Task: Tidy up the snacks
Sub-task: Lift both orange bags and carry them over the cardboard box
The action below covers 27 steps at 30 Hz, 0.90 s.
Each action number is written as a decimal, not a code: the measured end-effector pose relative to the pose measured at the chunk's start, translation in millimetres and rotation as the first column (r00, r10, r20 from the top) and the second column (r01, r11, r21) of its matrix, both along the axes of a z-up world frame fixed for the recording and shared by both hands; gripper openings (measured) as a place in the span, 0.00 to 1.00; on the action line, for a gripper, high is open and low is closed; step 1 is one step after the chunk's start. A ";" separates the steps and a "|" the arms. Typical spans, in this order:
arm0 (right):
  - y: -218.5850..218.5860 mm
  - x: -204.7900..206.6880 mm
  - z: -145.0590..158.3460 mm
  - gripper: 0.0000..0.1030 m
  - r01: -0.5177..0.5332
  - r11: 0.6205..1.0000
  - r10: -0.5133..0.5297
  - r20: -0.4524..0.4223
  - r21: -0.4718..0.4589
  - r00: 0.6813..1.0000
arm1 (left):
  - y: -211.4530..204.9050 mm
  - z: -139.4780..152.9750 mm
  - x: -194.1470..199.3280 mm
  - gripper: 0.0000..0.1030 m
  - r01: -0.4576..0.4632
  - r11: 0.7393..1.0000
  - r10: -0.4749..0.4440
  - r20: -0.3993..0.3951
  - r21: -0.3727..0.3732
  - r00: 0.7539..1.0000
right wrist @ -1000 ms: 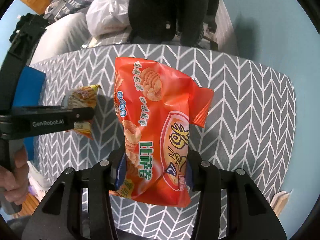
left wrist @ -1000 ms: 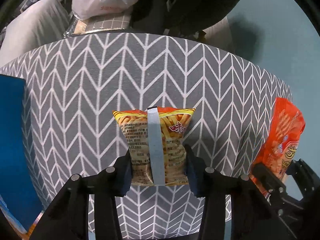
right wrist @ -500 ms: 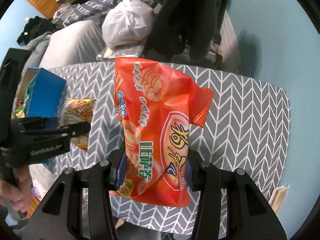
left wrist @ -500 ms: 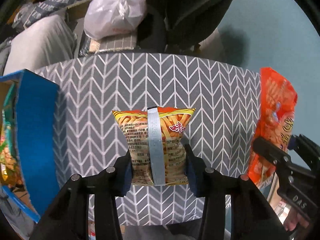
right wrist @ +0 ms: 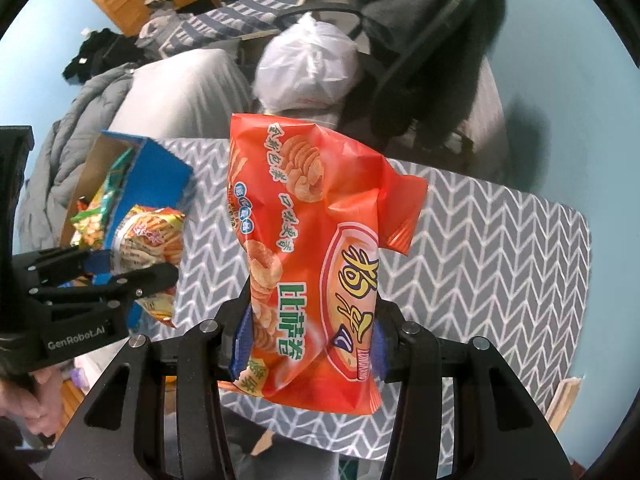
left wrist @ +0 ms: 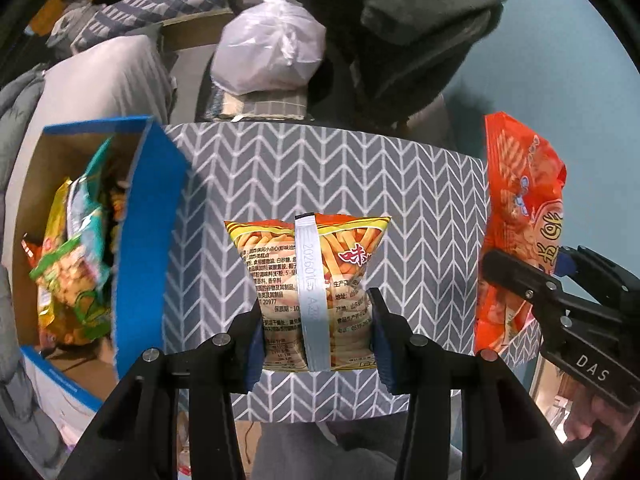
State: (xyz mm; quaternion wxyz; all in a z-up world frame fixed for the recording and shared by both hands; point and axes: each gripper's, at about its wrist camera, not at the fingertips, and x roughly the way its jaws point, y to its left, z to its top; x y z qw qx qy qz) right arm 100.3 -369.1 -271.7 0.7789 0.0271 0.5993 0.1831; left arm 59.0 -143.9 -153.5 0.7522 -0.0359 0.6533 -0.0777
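Note:
My left gripper (left wrist: 318, 336) is shut on a small yellow fries bag (left wrist: 312, 280), held above the grey chevron table (left wrist: 280, 184). The same yellow fries bag (right wrist: 150, 248) and left gripper (right wrist: 132, 276) show at the left of the right wrist view. My right gripper (right wrist: 306, 344) is shut on a large orange chip bag (right wrist: 316, 256), also lifted off the table. That orange chip bag (left wrist: 520, 232) hangs at the right of the left wrist view. A blue snack box (left wrist: 148, 240) stands open at the table's left end, with several snack bags (left wrist: 76, 264) inside.
Beyond the table's far edge sit a white plastic bag (left wrist: 272, 56), a chair draped with dark clothing (left wrist: 416, 20) and a grey cushion (left wrist: 100, 80). The blue snack box (right wrist: 160, 176) rises left of both held bags. A hand (right wrist: 24, 400) grips the left tool.
Both grippers have risen with their bags, so the table looks smaller and farther below. The blue box and its contents have come into view at the left.

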 end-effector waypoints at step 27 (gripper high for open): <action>202.8 18.1 16.0 0.45 -0.295 0.950 0.294 0.029 0.107 0.956 | 183.6 18.2 -41.1 0.44 -0.268 0.963 0.267 0.058 0.018 0.962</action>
